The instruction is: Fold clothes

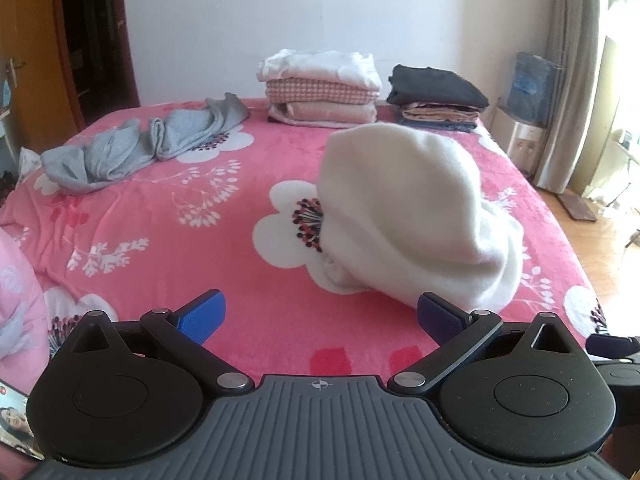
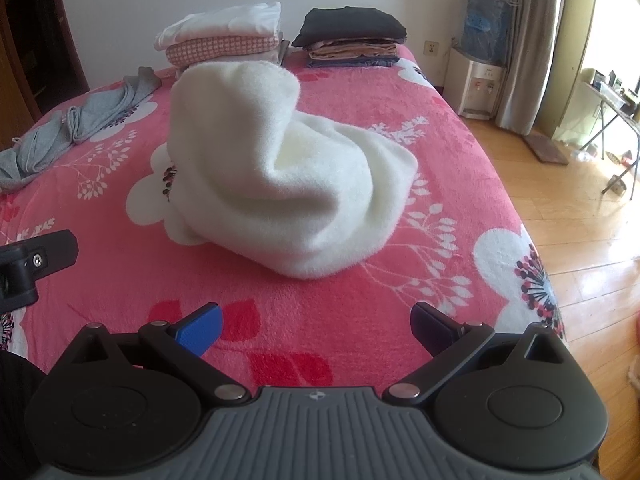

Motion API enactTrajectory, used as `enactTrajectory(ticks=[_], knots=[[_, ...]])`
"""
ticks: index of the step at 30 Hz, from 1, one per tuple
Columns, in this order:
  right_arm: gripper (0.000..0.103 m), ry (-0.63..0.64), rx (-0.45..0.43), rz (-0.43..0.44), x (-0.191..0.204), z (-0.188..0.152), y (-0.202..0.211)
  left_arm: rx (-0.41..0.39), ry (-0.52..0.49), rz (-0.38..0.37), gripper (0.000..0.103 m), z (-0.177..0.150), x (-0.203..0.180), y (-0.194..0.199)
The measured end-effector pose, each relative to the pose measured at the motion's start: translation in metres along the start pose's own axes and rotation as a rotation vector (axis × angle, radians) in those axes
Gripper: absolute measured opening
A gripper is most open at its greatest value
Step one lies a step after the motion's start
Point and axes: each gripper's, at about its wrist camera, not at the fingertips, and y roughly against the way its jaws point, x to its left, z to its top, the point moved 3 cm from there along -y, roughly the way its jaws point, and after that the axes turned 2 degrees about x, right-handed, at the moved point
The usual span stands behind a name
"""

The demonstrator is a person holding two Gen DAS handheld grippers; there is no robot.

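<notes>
A fluffy white garment [image 1: 412, 216] [image 2: 280, 184] lies in a rumpled heap on the pink flowered bedspread [image 1: 200, 248] [image 2: 440, 184], one part standing up in a hump. My left gripper [image 1: 320, 316] is open, low over the bed just short of the heap, its right fingertip near the garment's near edge. My right gripper [image 2: 316, 326] is also open, hovering in front of the heap with nothing between its blue pads. A crumpled grey garment [image 1: 144, 144] [image 2: 76, 128] lies at the far left. The left gripper's body [image 2: 28, 268] shows at the right wrist view's left edge.
Two folded stacks sit at the far edge by the wall: a white and pink one [image 1: 320, 88] [image 2: 224, 44], and a dark-topped one [image 1: 436, 96] [image 2: 352, 36]. A water dispenser [image 2: 480, 64] and wooden floor [image 2: 580, 216] lie right of the bed. A pink sleeve [image 1: 16, 304] is at left.
</notes>
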Motion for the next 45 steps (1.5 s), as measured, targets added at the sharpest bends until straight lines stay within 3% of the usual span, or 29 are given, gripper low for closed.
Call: enactTrajectory(ticks=[13,20,29,33,38,40,42,45], knots=[[0.103,-0.026,-0.029,-0.006,-0.01,-0.004,0.01,0.089,0.095,-0.065,0.103,-0.006,0.011,-0.003],[0.103,-0.007,-0.135,0.028,-0.014,0.013,0.019,0.021,0.09,-0.112,0.103,0.005,0.013,-0.006],[0.102,-0.038,-0.319,0.156,-0.028,0.08,0.01,-0.06,0.157,-0.138,0.101,0.051,0.02,-0.057],[0.1,-0.048,-0.346,0.247,-0.025,0.121,-0.013,-0.086,0.19,-0.149,0.09,0.067,0.025,-0.084],[0.079,-0.022,-0.34,0.347,-0.003,0.167,-0.062,-0.042,0.225,-0.125,0.059,0.069,0.034,-0.118],[0.075,-0.027,-0.327,0.386,0.003,0.181,-0.083,-0.026,0.236,-0.119,0.056,0.065,0.039,-0.125],[0.07,-0.028,-0.283,0.403,0.006,0.188,-0.106,-0.007,0.241,-0.113,0.044,0.059,0.044,-0.131],[0.048,-0.003,-0.171,0.385,0.011,0.181,-0.132,0.024,0.27,-0.118,0.039,0.052,0.053,-0.137]])
